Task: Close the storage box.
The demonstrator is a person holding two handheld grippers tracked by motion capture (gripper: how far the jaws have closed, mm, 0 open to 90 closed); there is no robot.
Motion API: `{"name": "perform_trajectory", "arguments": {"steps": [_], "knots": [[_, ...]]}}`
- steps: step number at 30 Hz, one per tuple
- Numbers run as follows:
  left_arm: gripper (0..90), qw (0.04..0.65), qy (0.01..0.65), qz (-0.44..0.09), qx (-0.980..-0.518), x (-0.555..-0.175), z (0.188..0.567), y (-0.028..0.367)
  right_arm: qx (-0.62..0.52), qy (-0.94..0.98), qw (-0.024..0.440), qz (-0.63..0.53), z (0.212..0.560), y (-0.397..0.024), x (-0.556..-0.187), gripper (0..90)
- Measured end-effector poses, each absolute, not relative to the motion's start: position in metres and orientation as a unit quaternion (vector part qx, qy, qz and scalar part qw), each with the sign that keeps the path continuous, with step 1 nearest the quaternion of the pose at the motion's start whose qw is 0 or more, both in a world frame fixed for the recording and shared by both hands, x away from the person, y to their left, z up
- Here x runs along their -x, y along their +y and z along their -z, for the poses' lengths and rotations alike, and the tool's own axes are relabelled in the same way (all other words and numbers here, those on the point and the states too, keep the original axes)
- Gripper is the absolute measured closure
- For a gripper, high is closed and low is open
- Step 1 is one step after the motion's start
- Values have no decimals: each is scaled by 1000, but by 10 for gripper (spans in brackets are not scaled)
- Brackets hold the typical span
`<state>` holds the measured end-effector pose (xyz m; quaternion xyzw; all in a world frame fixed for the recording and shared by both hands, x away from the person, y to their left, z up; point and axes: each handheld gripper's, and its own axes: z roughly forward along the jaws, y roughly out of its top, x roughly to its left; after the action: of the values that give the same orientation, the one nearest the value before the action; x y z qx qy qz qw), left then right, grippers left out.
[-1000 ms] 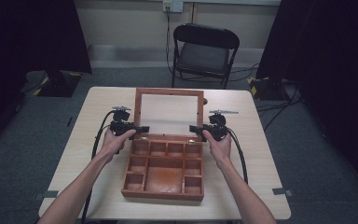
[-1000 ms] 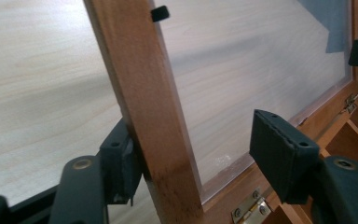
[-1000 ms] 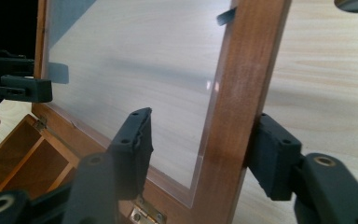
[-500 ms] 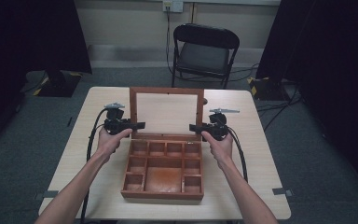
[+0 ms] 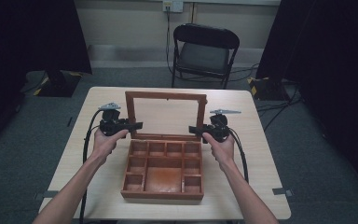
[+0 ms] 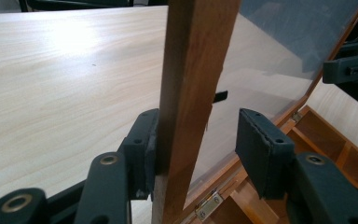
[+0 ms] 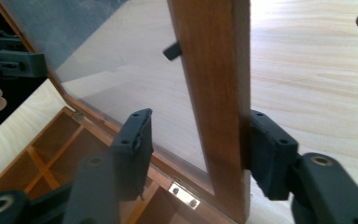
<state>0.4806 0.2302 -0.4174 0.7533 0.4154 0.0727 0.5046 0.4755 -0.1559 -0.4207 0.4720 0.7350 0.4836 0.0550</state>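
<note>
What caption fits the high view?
Two tools flank the upright glass lid of an open wooden box.

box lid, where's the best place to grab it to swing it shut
Grip the lid by its upright wooden side rails, one from each side, just above the hinges. The rails are narrow enough to fit between the jaws, while the centre is a thin clear pane.

The left hand-held gripper [image 5: 133,125] has drifted from about 9 o'clock of the open wooden box [image 5: 163,168] toward 10 o'clock, rising along the left rail of the glass lid [image 5: 165,116]. Its jaws have just been closing, that rail between them; one pad touches the wood, the other stands off.
</note>
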Motion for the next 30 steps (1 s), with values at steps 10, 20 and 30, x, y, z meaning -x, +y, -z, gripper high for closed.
{"name": "perform_trajectory", "arguments": {"steps": [10,20,30], "knots": [[512,515,411,-74,-748,-478,415,233,-468,721,59,-509,413,-154,-474,313],[514,515,402,-70,-754,-474,413,234,-468,706,68,-528,390,-162,-472,341],[505,514,401,-62,-755,-472,411,235,-459,712,53,-529,387,-156,-471,383]]}}
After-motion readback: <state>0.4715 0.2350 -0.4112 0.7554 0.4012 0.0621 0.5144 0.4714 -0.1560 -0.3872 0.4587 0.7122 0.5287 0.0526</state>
